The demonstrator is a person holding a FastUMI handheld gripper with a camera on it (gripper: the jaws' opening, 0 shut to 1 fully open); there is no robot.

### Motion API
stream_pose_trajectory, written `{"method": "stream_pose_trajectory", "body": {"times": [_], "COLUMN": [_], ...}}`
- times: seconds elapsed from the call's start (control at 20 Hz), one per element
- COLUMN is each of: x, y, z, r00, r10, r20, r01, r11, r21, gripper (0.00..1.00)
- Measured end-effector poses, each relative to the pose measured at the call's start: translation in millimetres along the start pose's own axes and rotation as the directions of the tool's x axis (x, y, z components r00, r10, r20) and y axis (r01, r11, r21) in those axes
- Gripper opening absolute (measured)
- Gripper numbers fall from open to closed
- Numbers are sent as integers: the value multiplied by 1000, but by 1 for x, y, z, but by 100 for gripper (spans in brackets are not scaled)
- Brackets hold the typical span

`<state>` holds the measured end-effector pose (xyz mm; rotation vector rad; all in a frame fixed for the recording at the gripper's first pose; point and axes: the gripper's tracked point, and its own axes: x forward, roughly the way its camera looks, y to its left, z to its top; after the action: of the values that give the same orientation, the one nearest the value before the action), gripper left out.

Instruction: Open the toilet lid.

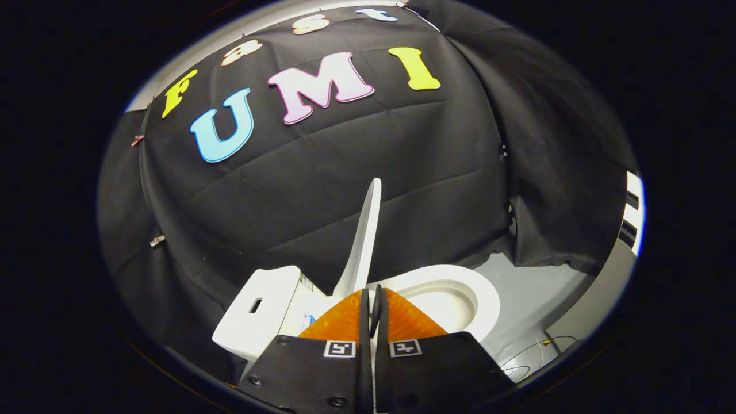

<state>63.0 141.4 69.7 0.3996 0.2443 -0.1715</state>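
A white toilet stands just beyond my fingers, seen from its side, with the tank [261, 313] to the left and the seat ring and bowl [460, 287] to the right. The toilet lid [366, 236] stands raised, nearly upright and edge-on, leaning slightly toward the tank. My gripper [374, 294] sits low in front of the lid's hinge end, its fingers pressed close together with nothing visible between them. The fingers hide the lid's lowest part and the near side of the seat.
Black cloth walls close in behind and to the right of the toilet. A pale grey floor [535, 299] lies to the right of the bowl, with a thin cable [537, 348] looping on it.
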Motion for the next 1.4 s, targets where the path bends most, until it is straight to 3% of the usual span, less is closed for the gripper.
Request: {"method": "stream_pose_trajectory", "body": {"times": [0.45, 0.9, 1.4], "x": [-9, -12, -12], "y": [81, 148, 206], "z": [1, -11, -34], "r00": [999, 994, 990], "r10": [4, -19, -23], "r20": [37, 107, 138], "r01": [2, 53, 77], "r11": [990, 946, 912], "r21": [-142, -321, -402], "gripper": [7, 7, 7]}}
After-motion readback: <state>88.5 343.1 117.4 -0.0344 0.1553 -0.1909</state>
